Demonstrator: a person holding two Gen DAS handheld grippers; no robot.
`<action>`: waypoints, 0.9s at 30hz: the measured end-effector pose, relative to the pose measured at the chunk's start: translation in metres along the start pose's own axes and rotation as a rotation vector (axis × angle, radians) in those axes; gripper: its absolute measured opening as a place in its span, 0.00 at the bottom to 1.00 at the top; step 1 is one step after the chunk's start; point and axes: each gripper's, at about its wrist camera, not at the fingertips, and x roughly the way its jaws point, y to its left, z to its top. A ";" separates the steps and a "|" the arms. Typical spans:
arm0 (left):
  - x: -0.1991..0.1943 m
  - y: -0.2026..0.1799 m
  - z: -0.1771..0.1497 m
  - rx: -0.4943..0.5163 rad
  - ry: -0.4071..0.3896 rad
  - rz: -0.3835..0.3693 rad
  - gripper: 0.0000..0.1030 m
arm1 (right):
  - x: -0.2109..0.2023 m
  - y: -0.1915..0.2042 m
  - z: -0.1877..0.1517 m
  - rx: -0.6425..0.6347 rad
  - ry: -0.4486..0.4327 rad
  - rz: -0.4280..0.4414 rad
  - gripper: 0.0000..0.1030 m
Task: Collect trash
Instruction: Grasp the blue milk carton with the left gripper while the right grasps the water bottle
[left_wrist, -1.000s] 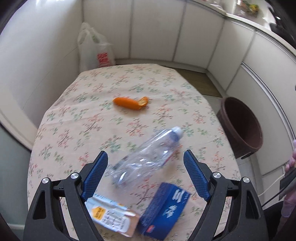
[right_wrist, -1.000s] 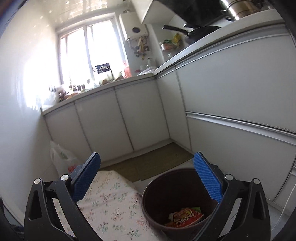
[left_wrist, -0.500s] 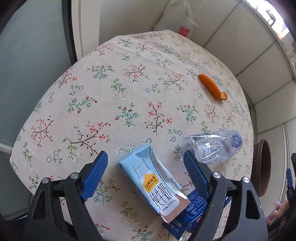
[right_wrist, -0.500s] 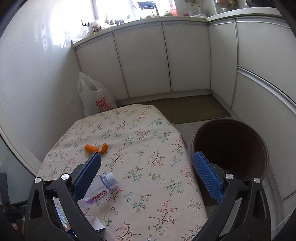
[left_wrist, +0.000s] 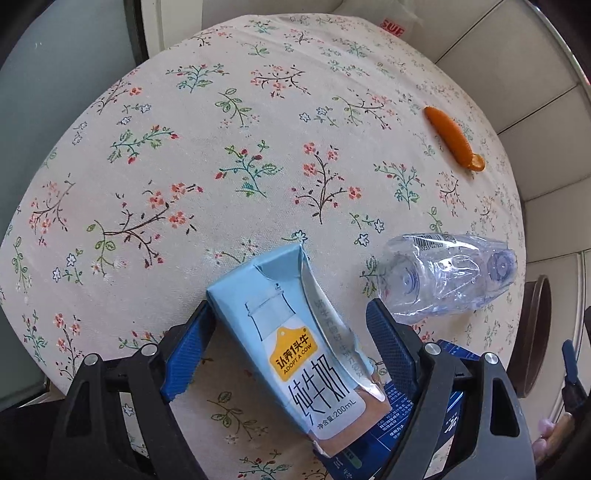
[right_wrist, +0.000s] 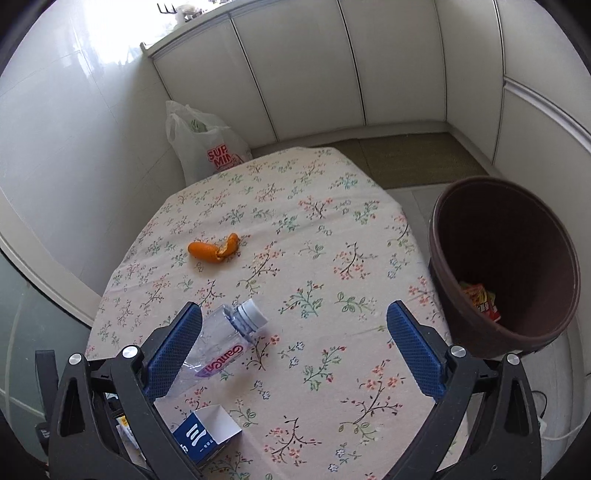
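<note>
Count on the worktop (right_wrist: 325, 236): 1 milk carton (left_wrist: 295, 343), 1 clear plastic bottle (left_wrist: 447, 275), 1 blue box (right_wrist: 205, 435), 1 orange peel (right_wrist: 212, 250). Plus 1 brown bin (right_wrist: 506, 266) w/ 1 red wrapper (right_wrist: 480, 301) in it.

My left tool (left_wrist: 286, 338) is spread wide, gripping nothing; the carton lies flat btwn its blue pads, near corner close against the left pad, can't tell if touching. Carton's bottom end overlaps the blue box. Bottle lies on its side just right of the carton, cap pointing toward the bin side.

My right tool (right_wrist: 291, 350) is also released, hovering over the worktop; bottle's body sits by its left pad. Peel is well apart, toward the far left.

Worktop has a cream cloth w/ small floral print. Bin stands on the floor at the worktop's right edge. White cabinets line the room; 1 white plastic bag (right_wrist: 203, 147) w/ red lettering sits behind the far corner, a mat (right_wrist: 413, 158) on the floor.
</note>
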 end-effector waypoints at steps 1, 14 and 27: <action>0.000 -0.001 -0.001 0.004 -0.002 0.001 0.77 | 0.005 -0.001 -0.001 0.016 0.023 0.013 0.93; -0.006 -0.002 -0.003 0.098 -0.008 -0.068 0.55 | 0.048 0.005 -0.011 0.153 0.223 0.111 0.93; -0.090 0.016 0.023 0.128 -0.333 -0.114 0.52 | 0.100 0.026 -0.022 0.400 0.413 0.209 0.93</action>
